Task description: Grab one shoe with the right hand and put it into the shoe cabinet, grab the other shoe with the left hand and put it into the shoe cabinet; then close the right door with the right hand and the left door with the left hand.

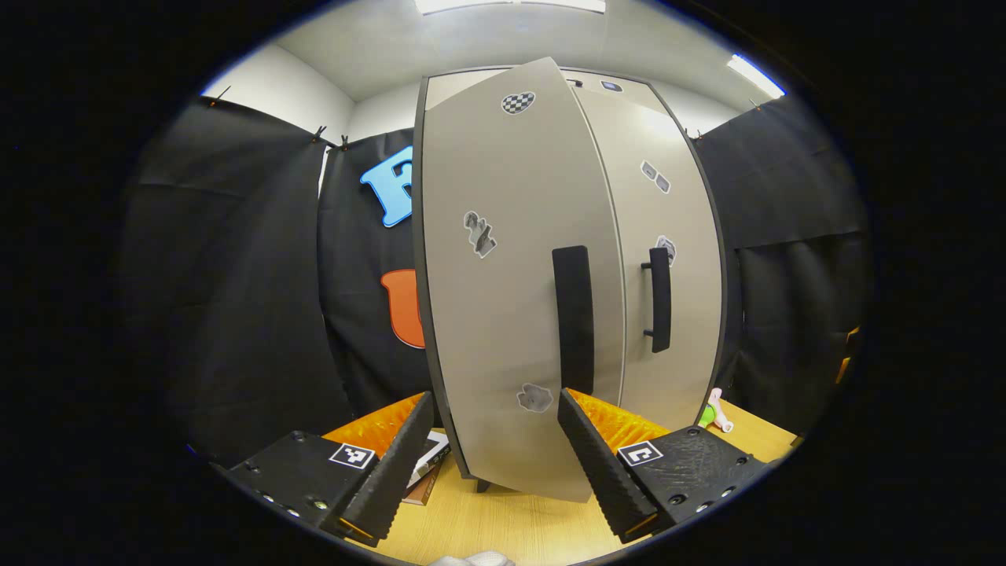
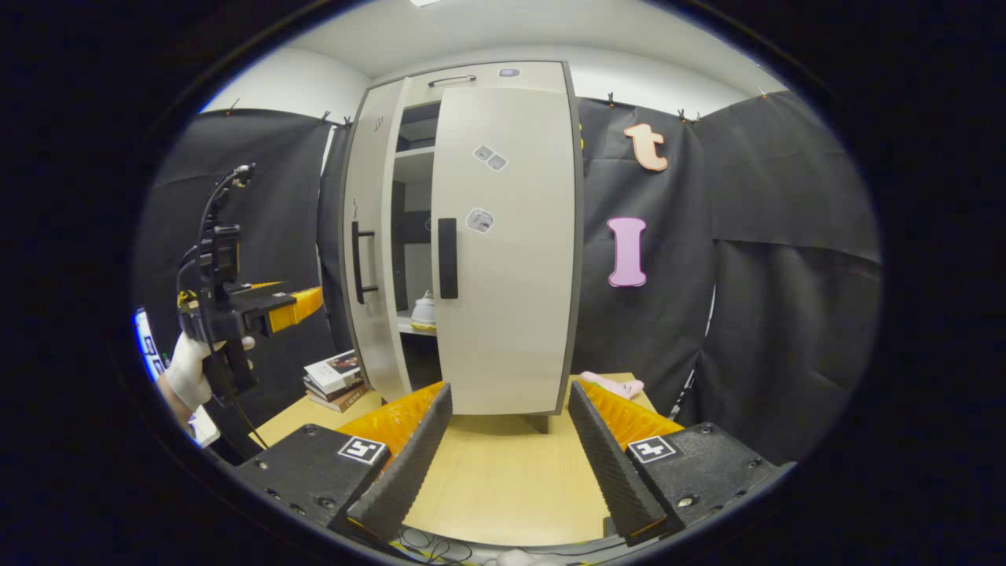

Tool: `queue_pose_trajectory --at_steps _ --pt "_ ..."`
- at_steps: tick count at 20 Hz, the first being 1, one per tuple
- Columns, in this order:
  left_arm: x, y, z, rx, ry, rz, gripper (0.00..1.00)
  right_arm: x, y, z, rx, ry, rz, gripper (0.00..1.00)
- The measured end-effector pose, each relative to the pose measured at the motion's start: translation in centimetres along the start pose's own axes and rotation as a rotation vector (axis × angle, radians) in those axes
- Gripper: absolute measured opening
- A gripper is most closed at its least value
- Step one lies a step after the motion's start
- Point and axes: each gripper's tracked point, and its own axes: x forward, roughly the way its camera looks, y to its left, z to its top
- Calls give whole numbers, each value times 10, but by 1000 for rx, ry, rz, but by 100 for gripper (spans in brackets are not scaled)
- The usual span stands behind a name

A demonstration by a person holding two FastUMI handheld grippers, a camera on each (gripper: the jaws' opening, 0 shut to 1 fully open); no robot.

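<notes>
Nearest the lens, the left gripper (image 1: 487,464) is gaping wide, gripping nothing, its fingers flanking the left door (image 1: 503,291), which is standing ajar. Likewise the right gripper (image 2: 507,464) is spreading empty over the table (image 2: 503,487). Farther off, the right door (image 2: 507,251) is sitting closed on the shoe cabinet (image 2: 471,79); a shoe (image 2: 424,309) is resting inside on a shelf.

Grey shoe cabinet (image 2: 503,259), left door (image 2: 369,251) ajar, shoe (image 2: 424,309) inside.
</notes>
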Motion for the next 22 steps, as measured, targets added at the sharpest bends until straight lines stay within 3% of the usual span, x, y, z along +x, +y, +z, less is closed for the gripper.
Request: queue_pose_trajectory --at_steps 2,4,7,12,13,14,15,22 --pt "-9 -1 3 -11 2 -9 96 2 5 3 4 -6 5 97" --pt "-23 1 -1 -17 18 -9 100 4 10 3 2 -2 11 94" --pt "-47 4 -3 -19 34 -9 96 5 19 7 6 -10 18 98" --pt "-91 13 -20 -40 74 -2 100 2 33 13 -9 -38 6 98" --pt "-97 15 -24 -48 82 0 96 0 35 13 -12 -45 0 98" --pt "-103 17 -27 -57 86 5 100 -2 38 14 -8 -51 1 98" --pt "-109 18 -29 -63 92 1 96 -3 41 15 -4 -55 0 98" --pt "-130 30 -31 -49 80 10 96 -21 60 24 8 -98 -19 98"
